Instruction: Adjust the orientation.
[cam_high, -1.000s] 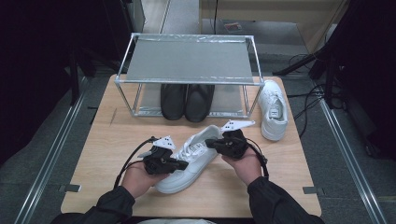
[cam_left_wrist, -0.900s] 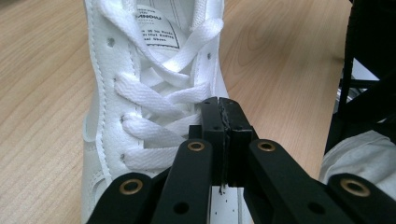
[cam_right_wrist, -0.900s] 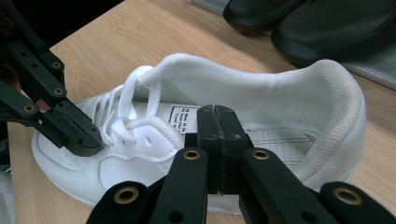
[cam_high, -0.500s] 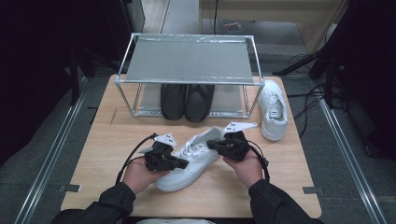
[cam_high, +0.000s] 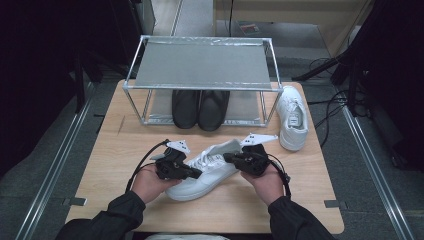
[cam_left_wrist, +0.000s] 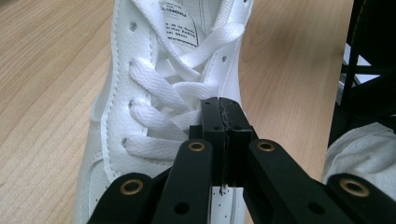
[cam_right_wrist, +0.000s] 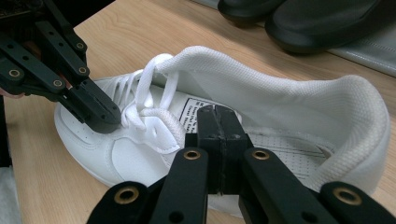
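A white lace-up sneaker (cam_high: 205, 172) lies on the wooden table (cam_high: 100, 150), toe toward the person. My left gripper (cam_high: 196, 174) is shut, and its tip (cam_left_wrist: 222, 105) rests on the crossed white laces (cam_left_wrist: 159, 93) over the forefoot. I see no lace between its jaws. From the right gripper view, the left gripper (cam_right_wrist: 100, 116) touches the lace loop (cam_right_wrist: 144, 84) on the sneaker (cam_right_wrist: 280, 107). My right gripper (cam_high: 228, 157) is shut too, with its tip (cam_right_wrist: 219, 114) just above the tongue at the sneaker's opening.
A metal-framed shoe rack (cam_high: 202, 65) stands at the back, with a pair of black shoes (cam_high: 200, 107) on its lower shelf. A second white sneaker (cam_high: 292, 117) lies to the right of the rack. Cables trail from both grippers.
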